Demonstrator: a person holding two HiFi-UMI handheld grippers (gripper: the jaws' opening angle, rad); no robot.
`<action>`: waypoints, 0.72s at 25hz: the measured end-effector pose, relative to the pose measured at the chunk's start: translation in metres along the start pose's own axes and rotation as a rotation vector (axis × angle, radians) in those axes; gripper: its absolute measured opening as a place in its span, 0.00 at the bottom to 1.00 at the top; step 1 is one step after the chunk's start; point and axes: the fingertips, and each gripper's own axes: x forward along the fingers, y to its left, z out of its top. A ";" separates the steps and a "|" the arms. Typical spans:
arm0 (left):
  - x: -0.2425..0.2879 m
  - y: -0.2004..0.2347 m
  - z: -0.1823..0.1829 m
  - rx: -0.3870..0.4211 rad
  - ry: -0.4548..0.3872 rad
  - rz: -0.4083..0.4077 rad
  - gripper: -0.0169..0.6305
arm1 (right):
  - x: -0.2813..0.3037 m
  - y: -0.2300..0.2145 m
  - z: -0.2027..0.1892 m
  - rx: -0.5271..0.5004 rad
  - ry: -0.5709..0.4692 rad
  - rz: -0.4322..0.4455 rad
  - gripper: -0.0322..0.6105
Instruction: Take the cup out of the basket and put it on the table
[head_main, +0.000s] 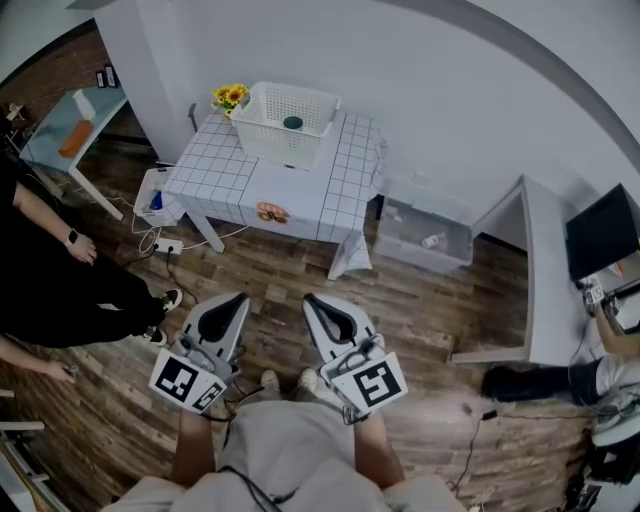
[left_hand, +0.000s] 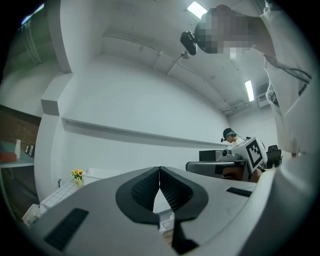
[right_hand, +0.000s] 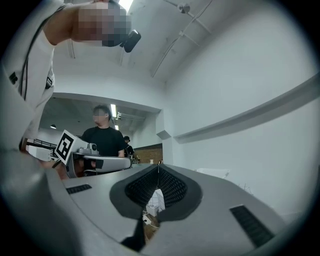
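Observation:
A dark green cup (head_main: 292, 123) sits inside the white slatted basket (head_main: 262, 128) on the table with the white checked cloth (head_main: 300, 190), far ahead of me. Both grippers hang low over the wooden floor, well short of the table and close to the person's legs. My left gripper (head_main: 240, 297) has its tips together with nothing between them; in its own view the dark pads (left_hand: 145, 189) meet at the tip of the left gripper (left_hand: 159, 169). My right gripper (head_main: 311, 299) is likewise shut and empty, with its tips touching at the right gripper's front (right_hand: 159, 164).
A small pot of sunflowers (head_main: 229, 96) stands left of the basket. A clear plastic box (head_main: 425, 235) lies on the floor right of the table, with a white desk (head_main: 545, 270) beyond it. A person in black (head_main: 60, 280) stands at the left. Cables and a power strip (head_main: 165, 243) lie by the table's leg.

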 end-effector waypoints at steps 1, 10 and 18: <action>0.003 -0.001 0.001 0.000 -0.001 0.008 0.04 | -0.001 -0.003 0.001 0.002 0.000 0.007 0.07; 0.016 0.008 -0.003 0.009 0.019 0.044 0.04 | 0.012 -0.021 0.000 -0.005 0.000 0.036 0.07; 0.039 0.045 -0.009 0.021 0.023 0.040 0.04 | 0.048 -0.043 -0.009 -0.008 0.013 0.022 0.07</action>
